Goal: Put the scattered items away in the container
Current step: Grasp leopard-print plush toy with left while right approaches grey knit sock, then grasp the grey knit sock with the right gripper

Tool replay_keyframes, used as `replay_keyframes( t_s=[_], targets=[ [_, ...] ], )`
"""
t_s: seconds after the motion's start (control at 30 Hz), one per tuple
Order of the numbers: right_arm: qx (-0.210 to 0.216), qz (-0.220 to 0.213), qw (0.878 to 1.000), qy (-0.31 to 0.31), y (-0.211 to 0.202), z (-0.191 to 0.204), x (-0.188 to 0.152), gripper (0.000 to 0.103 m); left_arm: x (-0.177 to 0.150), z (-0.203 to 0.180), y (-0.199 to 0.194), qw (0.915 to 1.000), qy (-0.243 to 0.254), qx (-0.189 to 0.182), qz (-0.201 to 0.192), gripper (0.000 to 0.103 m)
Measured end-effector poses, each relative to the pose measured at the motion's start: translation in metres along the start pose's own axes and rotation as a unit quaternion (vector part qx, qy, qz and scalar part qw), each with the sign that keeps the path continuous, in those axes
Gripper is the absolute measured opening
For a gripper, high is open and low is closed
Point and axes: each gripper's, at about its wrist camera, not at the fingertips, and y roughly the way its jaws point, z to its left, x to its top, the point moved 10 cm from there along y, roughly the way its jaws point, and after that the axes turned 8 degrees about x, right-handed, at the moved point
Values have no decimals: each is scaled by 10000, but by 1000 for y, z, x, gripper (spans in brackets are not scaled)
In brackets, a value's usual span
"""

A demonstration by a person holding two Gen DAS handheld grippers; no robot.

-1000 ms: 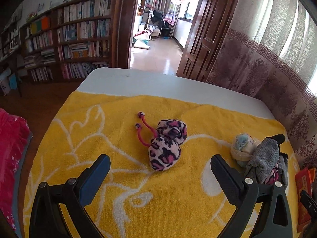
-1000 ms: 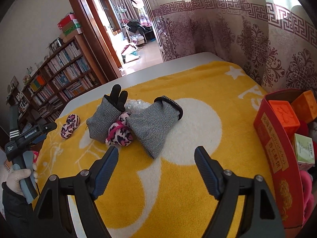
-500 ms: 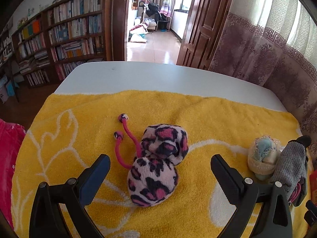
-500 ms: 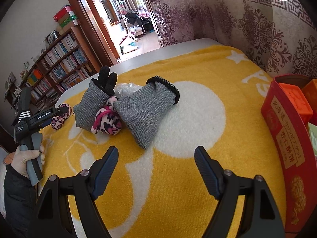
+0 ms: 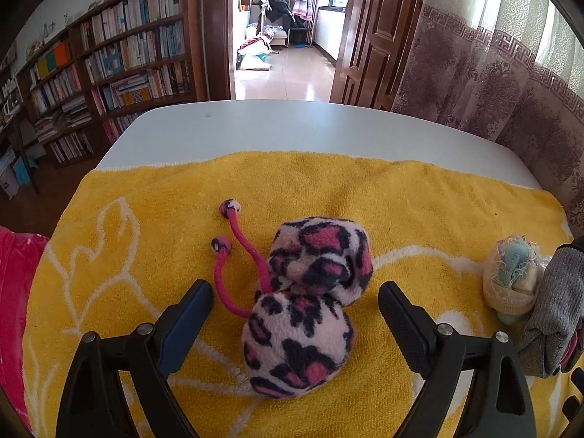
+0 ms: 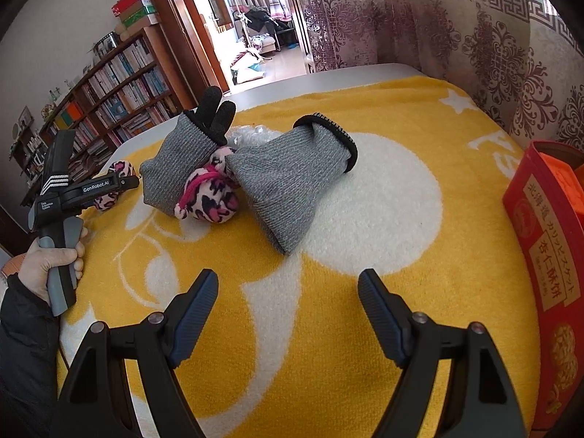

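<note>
1. Clearly the step in hand is the pick-up of one scattered item: the left gripper [image 5: 295,323] straddles the leopard-print pouch [image 5: 303,310], which lies between its fingers on the yellow towel [image 5: 419,197] over the table [image 5: 292,127]. Those fingers are closing, but neither pad appears to press the plush yet.
2. Next, I judge, the fingers must close squarely on the nearer lobe of the pouch, then lift and carry it across to the red box [image 6: 540,241] off to the right of the right gripper's fingers. The pink cords [image 5: 233,266] trail ahead of the left finger and could drag.
3. The right gripper [image 6: 288,306] hangs with its fingers apart and nothing between them; ahead of them lie the grey gloves [image 6: 288,186] heaped over a second leopard-print piece [image 6: 211,197].
4. Hard to make out: the crinkled clear stuff behind the gloves, most of the box's contents, and the pale bundle [image 5: 511,281], partly hidden by a glove.
</note>
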Motion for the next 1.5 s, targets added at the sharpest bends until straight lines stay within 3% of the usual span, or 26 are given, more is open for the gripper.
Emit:
replay_keyframes(
  t_s=[0.07,0.17,0.53,0.8,1.03,1.1,1.17,1.27,1.5],
  targets=[
    [-41,-31,10000,0,-1,-1,1,82,2,5,-2,9999,-116,7,-72,65],
    [-133,-89,9999,3,-2,-4,1,82,4,6,-6,9995,-208,-197,-146,45],
    [-146,-157,9982,555,-9,-18,25,82,15,13,-48,9954,-350,-593,-673,44],
    [-306,-88,9987,393,12,-4,55,82,11,2,-48,9950,-322,-782,-539,44],
    [-496,249,9981,273,59,-5,55,82,9,-2,-46,9949,-301,-831,-489,44],
    [-740,114,9971,121,59,-8,56,77,8,-1,-44,9950,-321,-833,-458,44],
    [-797,87,9968,-40,57,-6,55,58,8,0,-43,9950,-346,-829,-440,44],
    [-767,-30,9971,-14,47,-3,54,45,7,-1,-42,9950,-356,-836,-419,44],
    [-752,-342,9966,-54,13,3,52,43,7,-6,-45,9946,-322,-870,-456,44]
  ],
)
